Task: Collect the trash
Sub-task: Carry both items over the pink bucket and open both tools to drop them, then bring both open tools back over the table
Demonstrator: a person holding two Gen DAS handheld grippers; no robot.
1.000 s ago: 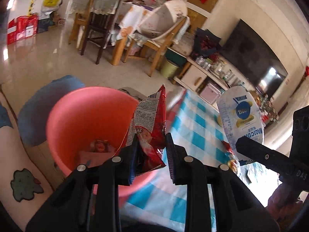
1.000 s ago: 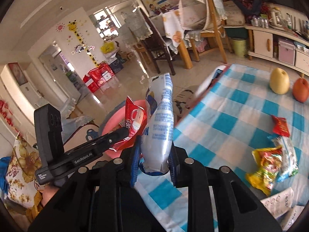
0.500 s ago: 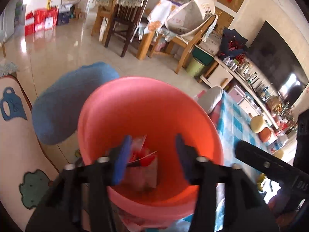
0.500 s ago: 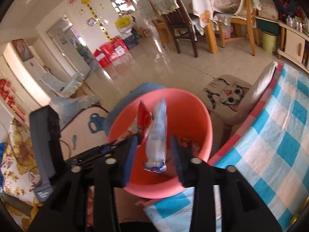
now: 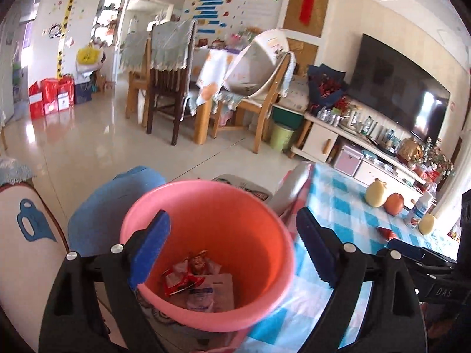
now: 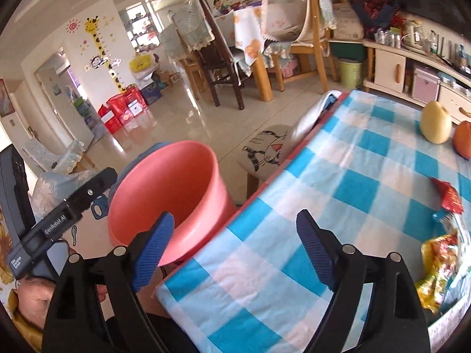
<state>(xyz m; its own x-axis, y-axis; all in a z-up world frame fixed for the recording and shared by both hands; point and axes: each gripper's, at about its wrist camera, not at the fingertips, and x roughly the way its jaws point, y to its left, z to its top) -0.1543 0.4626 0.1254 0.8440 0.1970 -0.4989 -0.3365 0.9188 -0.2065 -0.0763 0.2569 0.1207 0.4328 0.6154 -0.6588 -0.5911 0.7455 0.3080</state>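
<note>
A pink bucket [image 5: 206, 194] stands beside the table's near-left edge, with snack wrappers [image 5: 197, 285] lying at its bottom. My left gripper [image 5: 232, 247] hangs open over the bucket's mouth, nothing between its fingers. In the right wrist view my right gripper [image 6: 235, 247] is open too, above the blue-checked tablecloth [image 6: 368, 182] near the bucket [image 6: 176, 176]. A red wrapper [image 6: 449, 195] and a yellow snack bag [image 6: 438, 261] lie on the cloth at the right.
A pear [image 6: 435, 125] and a red apple [image 6: 463, 138] sit at the table's far side. A cat-print stool [image 6: 265, 150] stands by the table, a blue stool [image 5: 117, 203] behind the bucket. Dining chairs [image 5: 167, 88] and a TV cabinet [image 5: 338, 141] lie beyond open floor.
Both grippers let go of their wrappers into the bucket and opened wide. The right gripper swung back over the table; the left rose slightly above the bucket.
</note>
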